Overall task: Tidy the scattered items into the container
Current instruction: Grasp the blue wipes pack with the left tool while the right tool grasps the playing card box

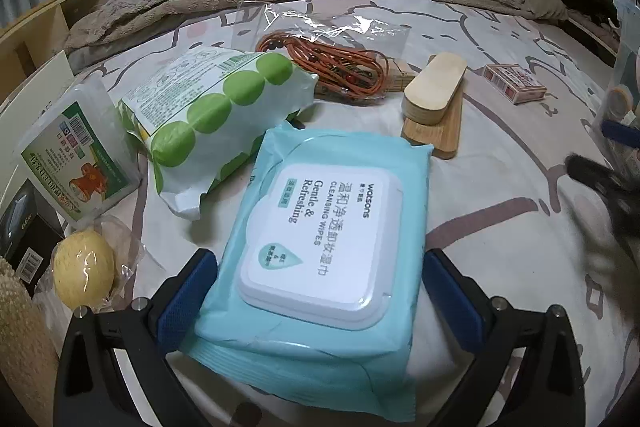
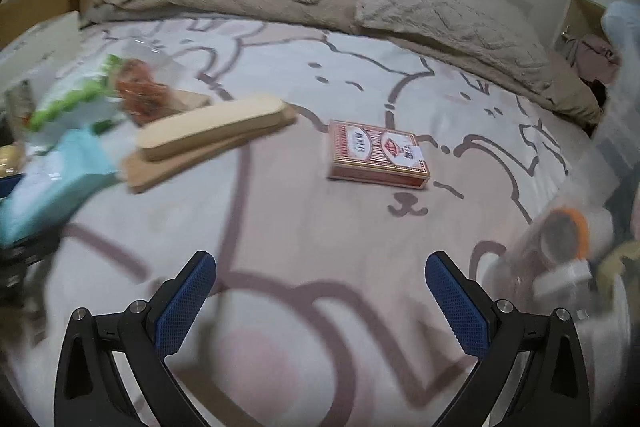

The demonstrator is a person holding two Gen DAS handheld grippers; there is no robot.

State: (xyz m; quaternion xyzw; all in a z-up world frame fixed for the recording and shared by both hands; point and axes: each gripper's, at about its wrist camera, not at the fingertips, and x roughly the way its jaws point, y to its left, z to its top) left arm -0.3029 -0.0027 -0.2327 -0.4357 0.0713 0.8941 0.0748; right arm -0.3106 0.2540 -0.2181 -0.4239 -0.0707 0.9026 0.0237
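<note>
The left gripper (image 1: 320, 291) has its fingers spread either side of the wipes pack (image 1: 320, 255), apparently ready to squeeze it. The pack lies flat on the bed (image 1: 500, 227). The right gripper (image 2: 320, 291) hangs empty, fingers apart, short of the card box (image 2: 376, 157). The container (image 2: 560, 267), beside that box, awaits both.

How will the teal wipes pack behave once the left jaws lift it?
The wipes pack is a soft film pouch, so its ends will probably sag. The rigid white lid should stiffen the middle. It looks full, so likely heavy for its size, and the glossy film may slip on the left gripper pads.
</note>
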